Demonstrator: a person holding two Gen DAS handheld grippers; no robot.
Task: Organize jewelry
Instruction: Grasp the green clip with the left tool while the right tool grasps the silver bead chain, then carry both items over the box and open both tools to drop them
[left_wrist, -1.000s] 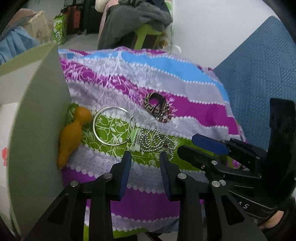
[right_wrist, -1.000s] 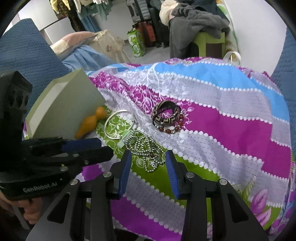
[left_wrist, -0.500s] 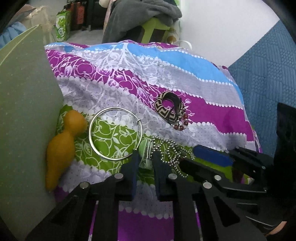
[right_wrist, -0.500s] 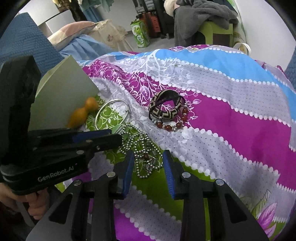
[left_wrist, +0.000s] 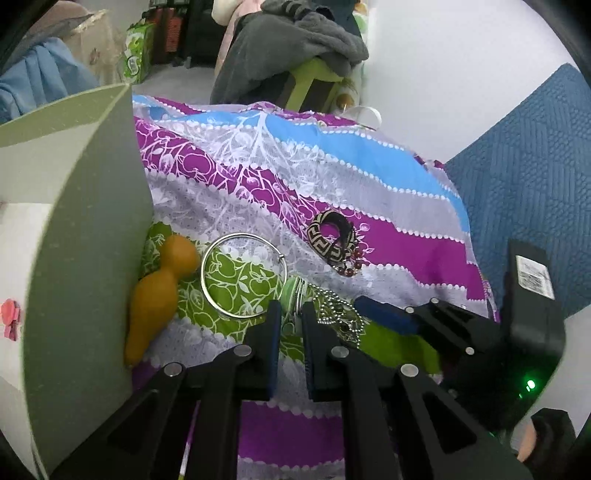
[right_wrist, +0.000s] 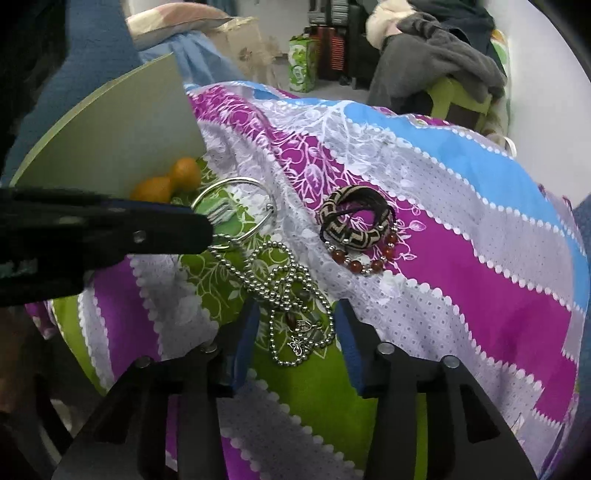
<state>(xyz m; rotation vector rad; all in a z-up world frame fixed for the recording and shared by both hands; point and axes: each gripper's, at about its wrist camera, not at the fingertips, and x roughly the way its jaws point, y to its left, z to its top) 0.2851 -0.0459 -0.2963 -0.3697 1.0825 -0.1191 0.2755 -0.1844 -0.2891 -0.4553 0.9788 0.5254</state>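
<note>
The silver ball-chain necklace (right_wrist: 291, 295) lies heaped on the striped bedspread (right_wrist: 461, 229) just beside the big silver hoop (left_wrist: 243, 275), between the opening right claw (right_wrist: 297, 339), while the left claw (left_wrist: 290, 325) closes on its green tag end (left_wrist: 293, 295)

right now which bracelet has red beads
The woven black-and-tan patterned bracelet, with red beads strung along its near edge; the plain silver bangle has none.

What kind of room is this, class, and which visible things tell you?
Probably a lived-in bedroom: jewelry lies on a striped floral bedsheet, a pillow sits behind, and grey clothes are heaped on a green stool.
</note>
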